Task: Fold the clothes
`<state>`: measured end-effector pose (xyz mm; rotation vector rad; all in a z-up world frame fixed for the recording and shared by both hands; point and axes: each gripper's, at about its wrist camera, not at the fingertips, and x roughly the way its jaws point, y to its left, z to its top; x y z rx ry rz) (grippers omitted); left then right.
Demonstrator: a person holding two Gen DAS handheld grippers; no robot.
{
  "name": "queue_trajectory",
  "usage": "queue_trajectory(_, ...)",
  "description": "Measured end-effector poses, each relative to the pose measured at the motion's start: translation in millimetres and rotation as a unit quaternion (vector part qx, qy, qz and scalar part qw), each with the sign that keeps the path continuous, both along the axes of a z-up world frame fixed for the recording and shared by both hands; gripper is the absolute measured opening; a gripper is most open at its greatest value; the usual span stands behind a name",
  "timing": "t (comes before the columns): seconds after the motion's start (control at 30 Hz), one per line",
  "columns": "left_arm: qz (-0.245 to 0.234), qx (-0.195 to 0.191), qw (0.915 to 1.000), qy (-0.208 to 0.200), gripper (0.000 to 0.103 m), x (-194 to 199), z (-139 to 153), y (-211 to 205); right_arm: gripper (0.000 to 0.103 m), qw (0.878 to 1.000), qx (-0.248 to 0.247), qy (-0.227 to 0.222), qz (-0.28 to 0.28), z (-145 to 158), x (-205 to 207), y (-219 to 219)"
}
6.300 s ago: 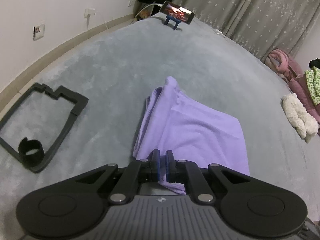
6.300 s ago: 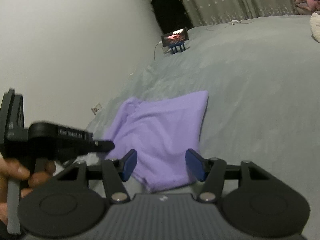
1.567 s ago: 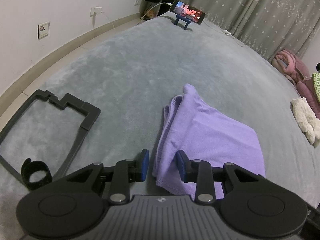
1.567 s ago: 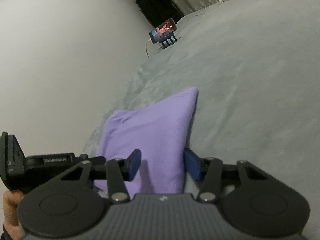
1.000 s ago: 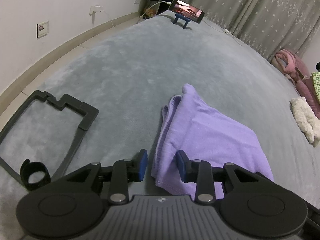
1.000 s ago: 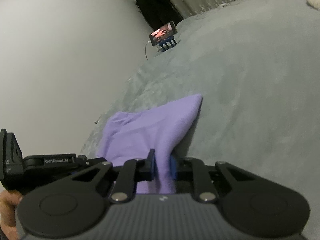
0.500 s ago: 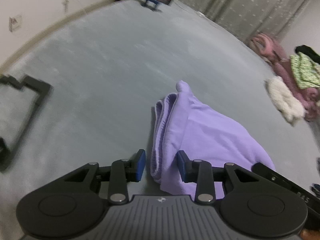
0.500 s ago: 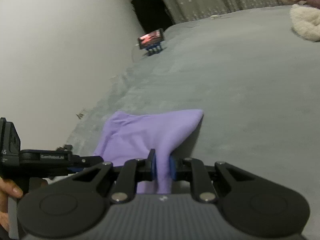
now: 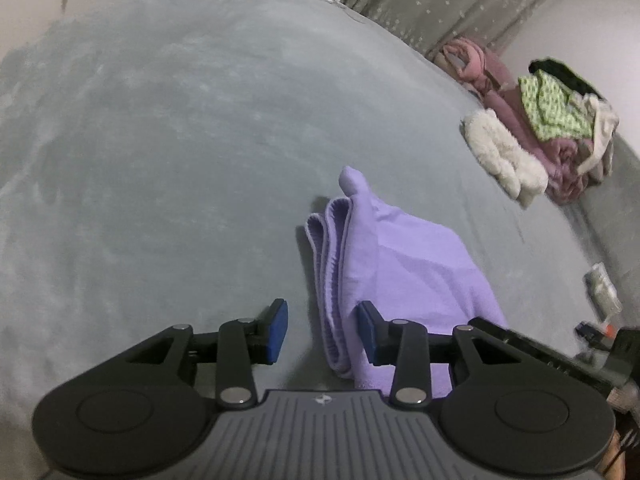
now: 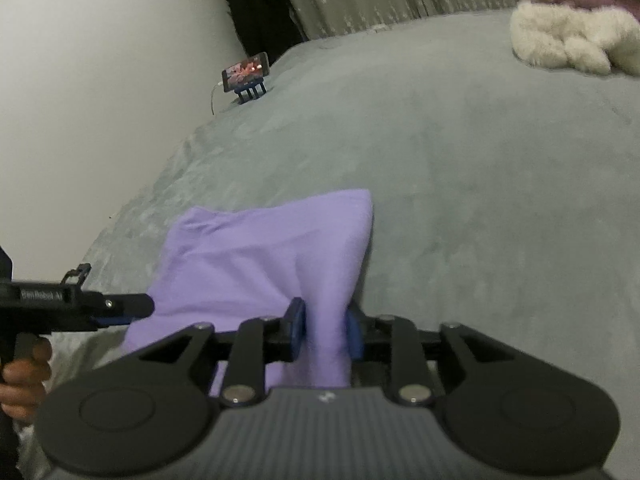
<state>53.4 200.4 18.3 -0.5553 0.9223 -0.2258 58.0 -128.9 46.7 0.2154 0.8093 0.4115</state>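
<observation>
While our right gripper [image 10: 322, 330] opens, purple garment [image 10: 260, 264] bunched between its pads, our left gripper [image 9: 322, 330] opens too, straddling the folded near edge untouched, grey blanket [image 9: 160, 140] beneath.

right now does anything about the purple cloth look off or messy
Somewhat. The purple cloth lies folded on the grey bed, but its left-hand layered edges do not line up, and one corner pokes out at the far end. The right tool, jaws opening, has a tented-up fold between its pads; the left tool straddles the near edge.

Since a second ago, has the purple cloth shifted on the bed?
Yes. In the right wrist view the purple cloth has slid toward the white fluffy garment, away from the wall.
</observation>
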Motion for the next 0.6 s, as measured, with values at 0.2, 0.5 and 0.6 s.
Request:
queue_trajectory(0.2,0.029,-0.032,0.9991,0.0,0.037,2.6,-0.4,7.3,0.049,0.995,-0.048,-0.086,0.003,23.2,-23.7,19.2)
queue_trajectory(0.5,0.037,-0.05,0.998,0.004,0.037,6.9,-5.4,7.0,0.026,0.976,-0.077,-0.13,0.154,16.1,-48.4,122.3)
queue_trajectory(0.6,0.05,-0.062,0.9968,0.007,0.037,7.7,-6.3,13.4,0.029,0.971,-0.096,-0.137,0.172,12.6,-47.3,150.0)
